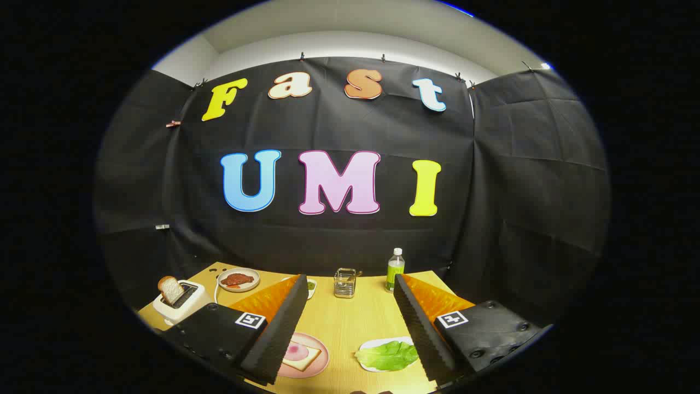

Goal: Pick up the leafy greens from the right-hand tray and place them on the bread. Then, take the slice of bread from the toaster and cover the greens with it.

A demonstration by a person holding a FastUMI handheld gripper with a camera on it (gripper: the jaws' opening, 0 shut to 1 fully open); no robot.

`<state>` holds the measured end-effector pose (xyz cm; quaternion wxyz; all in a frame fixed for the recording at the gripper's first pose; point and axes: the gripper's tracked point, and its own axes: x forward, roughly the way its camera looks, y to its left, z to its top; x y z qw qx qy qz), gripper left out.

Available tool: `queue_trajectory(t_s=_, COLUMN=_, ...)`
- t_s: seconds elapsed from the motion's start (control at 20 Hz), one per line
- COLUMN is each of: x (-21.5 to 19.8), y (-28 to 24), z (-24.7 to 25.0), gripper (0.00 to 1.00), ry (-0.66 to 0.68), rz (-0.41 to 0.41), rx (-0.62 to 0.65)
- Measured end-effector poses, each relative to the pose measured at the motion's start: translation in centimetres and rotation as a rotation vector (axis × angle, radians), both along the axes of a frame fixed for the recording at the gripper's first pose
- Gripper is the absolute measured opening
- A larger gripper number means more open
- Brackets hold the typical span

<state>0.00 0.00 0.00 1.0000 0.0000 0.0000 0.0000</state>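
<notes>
Gripper (pixel 347 306) released, fingers spread above table (pixel 350 320). Leafy greens (pixel 387 355) at 5 o'clock; bread (pixel 302 355) at 7; toaster (pixel 180 303) at 10.

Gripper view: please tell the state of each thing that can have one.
gripper: open, holding nothing
toaster: one bread slice standing up in its slot
greens: lying on their tray, not picked up
bread on pink plate: uncovered, ham on it
bottle: upright, capped

bright overhead light | sharp ctr | fisheye bend at edges (strong)
</notes>
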Motion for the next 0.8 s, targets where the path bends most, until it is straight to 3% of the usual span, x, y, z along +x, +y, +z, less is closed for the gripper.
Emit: queue_trajectory(t_s=0.8, x=1.7, y=-0.5, z=-1.4, gripper=0.98, ry=0.035, rz=0.049, rx=0.002)
